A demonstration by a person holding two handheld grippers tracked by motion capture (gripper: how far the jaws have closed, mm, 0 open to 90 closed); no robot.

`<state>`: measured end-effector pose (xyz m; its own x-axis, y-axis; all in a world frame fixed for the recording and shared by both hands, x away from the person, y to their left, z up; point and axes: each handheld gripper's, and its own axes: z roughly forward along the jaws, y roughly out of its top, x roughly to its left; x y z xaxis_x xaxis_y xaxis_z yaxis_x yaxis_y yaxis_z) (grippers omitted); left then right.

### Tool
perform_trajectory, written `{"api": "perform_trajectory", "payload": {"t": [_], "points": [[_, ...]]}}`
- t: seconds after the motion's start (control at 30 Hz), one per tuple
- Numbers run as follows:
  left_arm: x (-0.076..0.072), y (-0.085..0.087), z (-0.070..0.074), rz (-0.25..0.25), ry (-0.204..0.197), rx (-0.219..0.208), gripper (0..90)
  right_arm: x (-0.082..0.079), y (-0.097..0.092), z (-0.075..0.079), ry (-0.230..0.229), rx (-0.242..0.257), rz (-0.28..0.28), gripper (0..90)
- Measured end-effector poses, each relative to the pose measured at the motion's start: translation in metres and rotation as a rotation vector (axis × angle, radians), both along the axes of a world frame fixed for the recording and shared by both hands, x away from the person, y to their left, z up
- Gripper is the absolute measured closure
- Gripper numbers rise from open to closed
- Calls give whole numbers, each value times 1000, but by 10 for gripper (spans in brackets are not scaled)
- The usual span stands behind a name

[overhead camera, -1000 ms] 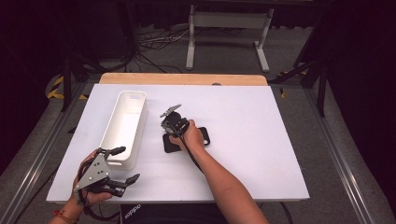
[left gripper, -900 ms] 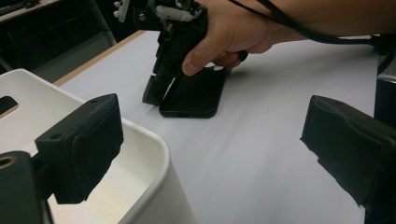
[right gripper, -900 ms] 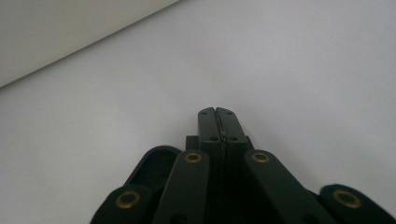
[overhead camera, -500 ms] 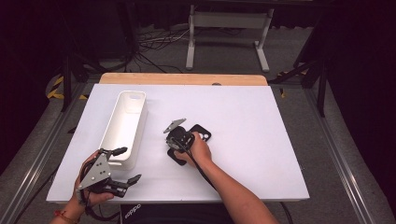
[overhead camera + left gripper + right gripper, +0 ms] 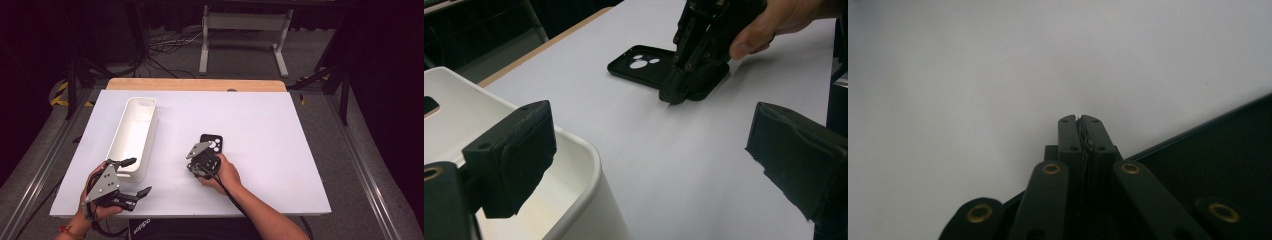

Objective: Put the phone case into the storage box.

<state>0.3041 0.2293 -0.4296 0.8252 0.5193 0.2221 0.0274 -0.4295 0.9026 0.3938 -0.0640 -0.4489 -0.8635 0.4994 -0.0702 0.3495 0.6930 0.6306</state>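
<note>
White table [image 5: 280, 130] carries a white bin [image 5: 134, 136] and black phone case [image 5: 214, 144].

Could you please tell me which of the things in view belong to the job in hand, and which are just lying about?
Part of the job:
- black phone case, flat on the white table
- right gripper, shut, its tips down at the case's edge
- white bin
- left gripper, open beside the bin

Just lying about:
- metal stand and cables on the floor beyond the table

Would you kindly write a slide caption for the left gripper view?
Open left gripper beside the white bin, facing the right gripper shut on a black phone case.
</note>
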Motion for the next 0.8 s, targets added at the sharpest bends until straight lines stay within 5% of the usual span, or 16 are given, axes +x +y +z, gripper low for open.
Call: {"api": "perform_trajectory", "payload": {"t": [0.8], "points": [[0,1,0,0,2,-5,64,-19,-27,-7,-37,88,34,862]]}}
